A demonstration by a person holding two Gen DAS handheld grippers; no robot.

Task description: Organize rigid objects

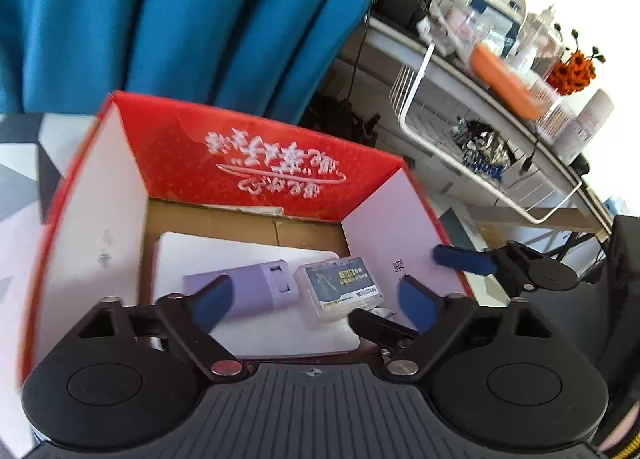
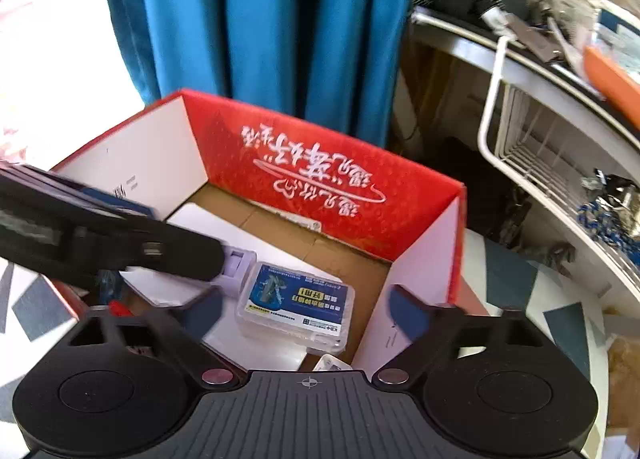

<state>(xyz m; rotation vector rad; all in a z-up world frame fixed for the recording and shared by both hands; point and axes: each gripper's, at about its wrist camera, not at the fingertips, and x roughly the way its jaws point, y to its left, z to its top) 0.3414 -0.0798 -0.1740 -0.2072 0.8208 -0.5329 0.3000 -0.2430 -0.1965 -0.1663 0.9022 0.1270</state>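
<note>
A red cardboard box [image 1: 256,163] with white inner flaps stands open; it also shows in the right wrist view [image 2: 320,195]. Inside lie a flat white item [image 1: 248,327], a lilac case [image 1: 256,287] and a clear plastic case with a blue label [image 1: 340,291], also seen in the right wrist view [image 2: 296,307]. My left gripper [image 1: 316,303] is open and empty above the box, over these items. My right gripper [image 2: 304,311] is open and empty, over the clear case. The right gripper's blue fingertip [image 1: 460,259] shows at the box's right flap.
A blue curtain [image 1: 200,19] hangs behind the box. To the right stands a cluttered white shelf [image 1: 500,99] with a wire basket [image 1: 460,147]. The left gripper's black body [image 2: 100,243] crosses the right wrist view at left. Patterned grey-and-white floor [image 2: 520,279] lies beside the box.
</note>
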